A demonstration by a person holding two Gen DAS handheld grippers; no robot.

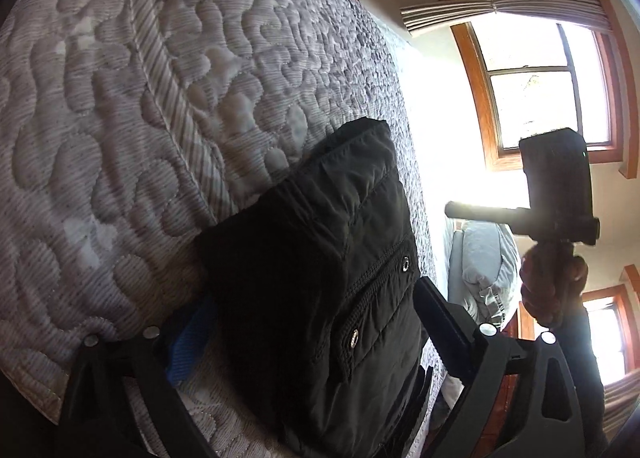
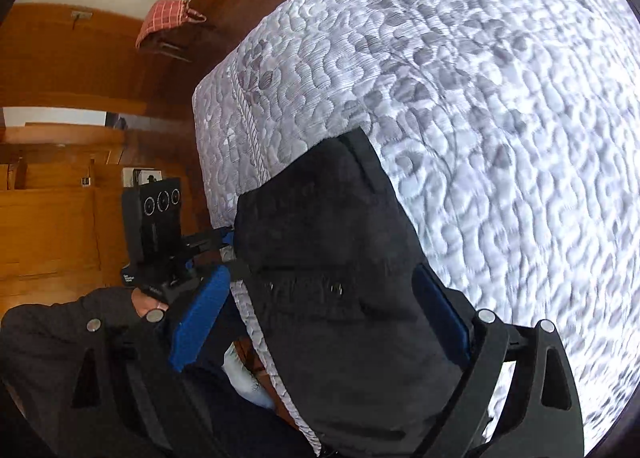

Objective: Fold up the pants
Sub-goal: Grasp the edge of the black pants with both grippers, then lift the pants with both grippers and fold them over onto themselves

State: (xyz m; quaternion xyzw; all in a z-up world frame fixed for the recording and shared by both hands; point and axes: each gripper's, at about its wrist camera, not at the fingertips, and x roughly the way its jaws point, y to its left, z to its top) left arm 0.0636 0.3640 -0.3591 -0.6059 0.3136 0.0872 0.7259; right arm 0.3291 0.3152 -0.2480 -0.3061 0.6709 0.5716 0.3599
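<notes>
Daylight floods in from the window point(image 1: 548, 90), blown out to white glare. The mattress point(image 2: 500, 118) smears with motion blur on the right view; fisheye edges curve into black.

My black pants point(image 1: 316, 270) point(image 2: 340, 258) lie folded into a thick bundle on the quilted mattress point(image 1: 140, 78) point(image 2: 480, 98), near its edge, a snap-buttoned pocket flap facing up

Pants point(image 2: 340, 278): black, bunched, lying on the near corner of the bed
Right gripper point(image 2: 320, 318): blue fingers point(image 2: 200, 322) spread wide on either side of the cloth
Left gripper point(image 2: 228, 242): at the pants' left edge
Bed point(image 2: 500, 118): grey quilted cover
</notes>
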